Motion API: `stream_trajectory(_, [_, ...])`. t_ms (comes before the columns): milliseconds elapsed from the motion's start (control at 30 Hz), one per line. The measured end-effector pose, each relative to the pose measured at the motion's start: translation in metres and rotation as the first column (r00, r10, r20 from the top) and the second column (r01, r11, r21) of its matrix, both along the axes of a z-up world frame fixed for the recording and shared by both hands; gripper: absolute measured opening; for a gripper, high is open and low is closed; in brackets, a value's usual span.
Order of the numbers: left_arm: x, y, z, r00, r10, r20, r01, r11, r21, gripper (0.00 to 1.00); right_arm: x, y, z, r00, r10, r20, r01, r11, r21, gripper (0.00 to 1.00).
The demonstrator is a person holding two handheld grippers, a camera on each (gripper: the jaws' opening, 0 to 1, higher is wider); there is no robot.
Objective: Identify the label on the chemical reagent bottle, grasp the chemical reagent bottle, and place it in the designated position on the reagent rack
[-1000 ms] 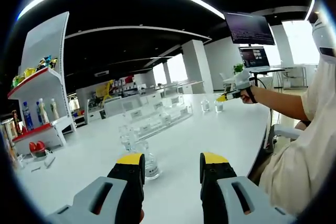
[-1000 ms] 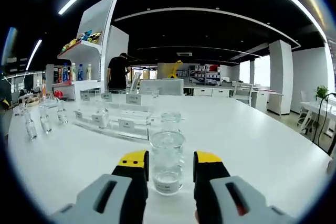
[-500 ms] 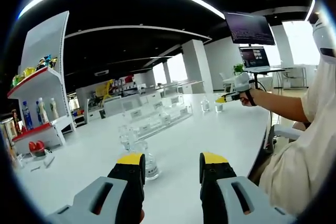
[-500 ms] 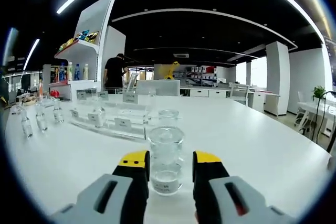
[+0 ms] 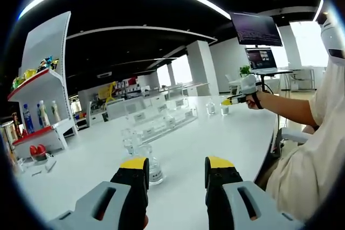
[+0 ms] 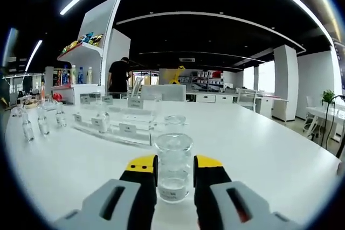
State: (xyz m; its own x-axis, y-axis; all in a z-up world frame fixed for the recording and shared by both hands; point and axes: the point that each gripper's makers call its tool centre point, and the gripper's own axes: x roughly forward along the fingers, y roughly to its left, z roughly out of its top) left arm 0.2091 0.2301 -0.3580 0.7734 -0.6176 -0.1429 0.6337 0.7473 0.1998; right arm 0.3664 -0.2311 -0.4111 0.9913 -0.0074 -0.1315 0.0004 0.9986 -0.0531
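Our right gripper (image 6: 174, 164) has the upright bottle (image 6: 173, 166) between its jaws, closing in but maybe not squeezing yet. The rack (image 6: 116, 125) sits farther off, to the left. Our left gripper (image 5: 176, 166) is open and holds nothing.

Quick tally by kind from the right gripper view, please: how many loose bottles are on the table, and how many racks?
Loose clear bottles: 5. These are the near bottle between the right tongs, one behind it, and three at the left.
Reagent rack: 1
Total: 6
What sits in the rack is too unclear to count.
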Motion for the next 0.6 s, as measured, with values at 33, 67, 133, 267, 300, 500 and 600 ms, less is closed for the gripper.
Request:
stream_trajectory(33, [0.0,0.0,0.0,1.0,0.0,0.0,0.0,1.0,0.0,0.42,0.0001,0.0003,-0.0005,1.0,0.001,-0.002,-0.001,1.0,0.0,0.26])
stream_trajectory(67, [0.0,0.0001,0.0,1.0,0.0,0.0,0.0,1.0,0.0,0.42,0.0001,0.0004,-0.0009,1.0,0.001,-0.003,-0.001,1.0,-0.001,0.25])
stream_trajectory(133, [0.0001,0.0004,0.0,1.0,0.0,0.0,0.0,1.0,-0.001,0.42,-0.0001,0.0003,-0.001,1.0,-0.001,-0.001,0.001,1.0,0.0,0.24])
stream_trajectory(267, [0.0003,0.0012,-0.0001,1.0,0.003,0.0,-0.003,1.0,-0.002,0.42,0.0007,0.0003,-0.0012,1.0,0.0,0.003,0.0,1.0,0.008,0.23])
stream_trajectory(300, [0.0005,0.0014,-0.0001,1.0,0.003,0.0,-0.003,1.0,-0.002,0.42,0.0007,0.0005,-0.0012,1.0,0.0,0.003,0.0,1.0,0.009,0.22])
stream_trajectory(500, [0.0006,0.0019,0.0,1.0,0.003,0.0,-0.003,1.0,-0.003,0.42,0.0016,0.0007,-0.0002,1.0,-0.001,0.012,0.001,1.0,0.012,0.2])
stream_trajectory(600, [0.0008,0.0021,-0.0002,1.0,0.004,0.0,-0.004,1.0,-0.003,0.42,0.0015,0.0006,0.0,1.0,0.0,0.012,0.0,1.0,0.013,0.2])
